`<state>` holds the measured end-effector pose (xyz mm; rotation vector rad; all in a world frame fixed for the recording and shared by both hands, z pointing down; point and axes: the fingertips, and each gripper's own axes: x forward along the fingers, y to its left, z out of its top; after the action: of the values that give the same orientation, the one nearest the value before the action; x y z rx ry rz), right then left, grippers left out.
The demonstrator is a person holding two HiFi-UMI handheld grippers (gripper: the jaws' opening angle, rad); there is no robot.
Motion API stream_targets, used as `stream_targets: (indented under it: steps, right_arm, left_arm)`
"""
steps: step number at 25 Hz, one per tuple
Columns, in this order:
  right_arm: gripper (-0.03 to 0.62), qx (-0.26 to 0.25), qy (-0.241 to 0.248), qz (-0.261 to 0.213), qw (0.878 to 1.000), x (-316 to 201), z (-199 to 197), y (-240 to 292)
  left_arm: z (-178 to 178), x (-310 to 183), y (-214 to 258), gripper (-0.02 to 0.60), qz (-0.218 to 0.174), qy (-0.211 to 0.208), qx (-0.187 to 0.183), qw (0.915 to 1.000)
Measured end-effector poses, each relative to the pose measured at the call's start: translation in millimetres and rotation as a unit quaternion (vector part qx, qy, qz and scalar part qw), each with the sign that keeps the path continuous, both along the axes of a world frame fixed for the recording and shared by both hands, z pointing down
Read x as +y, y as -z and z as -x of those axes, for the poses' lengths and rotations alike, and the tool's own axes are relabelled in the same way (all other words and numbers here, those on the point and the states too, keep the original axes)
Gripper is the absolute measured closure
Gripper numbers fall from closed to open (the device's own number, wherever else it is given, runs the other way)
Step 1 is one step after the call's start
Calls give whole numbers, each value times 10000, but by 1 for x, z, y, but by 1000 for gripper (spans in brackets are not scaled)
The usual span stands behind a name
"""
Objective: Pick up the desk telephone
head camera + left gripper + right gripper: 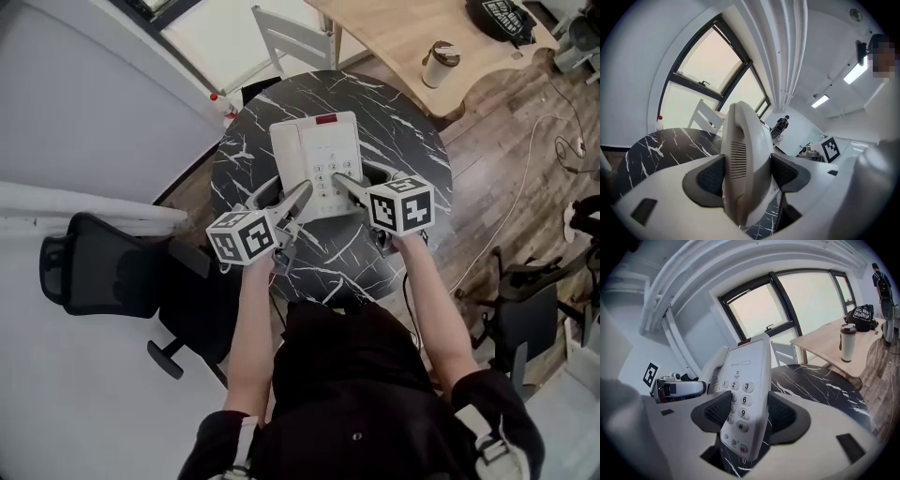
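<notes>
Left gripper (746, 174) and right gripper (749, 414) clamp the desk telephone (317, 155) over the table (403, 150); right gripper view, unlike left, shows a tumbler (847, 342).

- Desk telephone (317, 159): off-white, with pale grey keys and a small red strip at its top edge.
- Table (412, 150): black marble pattern with white veins.
- Left gripper (302, 192) and right gripper (343, 180): pale grey, with dark grey textured pads (710, 176) and black-and-white square markers.
- Office chair (94, 272): black.
- Floor (506, 159): brown wood planks.
</notes>
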<state>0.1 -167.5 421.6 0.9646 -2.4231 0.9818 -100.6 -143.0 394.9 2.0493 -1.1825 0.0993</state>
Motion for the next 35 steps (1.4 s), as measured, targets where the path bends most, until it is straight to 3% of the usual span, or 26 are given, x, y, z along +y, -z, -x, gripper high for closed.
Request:
stream_targets:
  steps: [14, 35]
  right_arm:
    - [332, -298, 77, -765, 9966, -18, 3, 78]
    - [338, -273, -8, -955, 9951, -12, -1, 90]
  left_arm:
    - [1, -13, 80, 262, -810, 173, -250, 9962]
    - [-2, -5, 91, 262, -920, 172, -225, 9954]
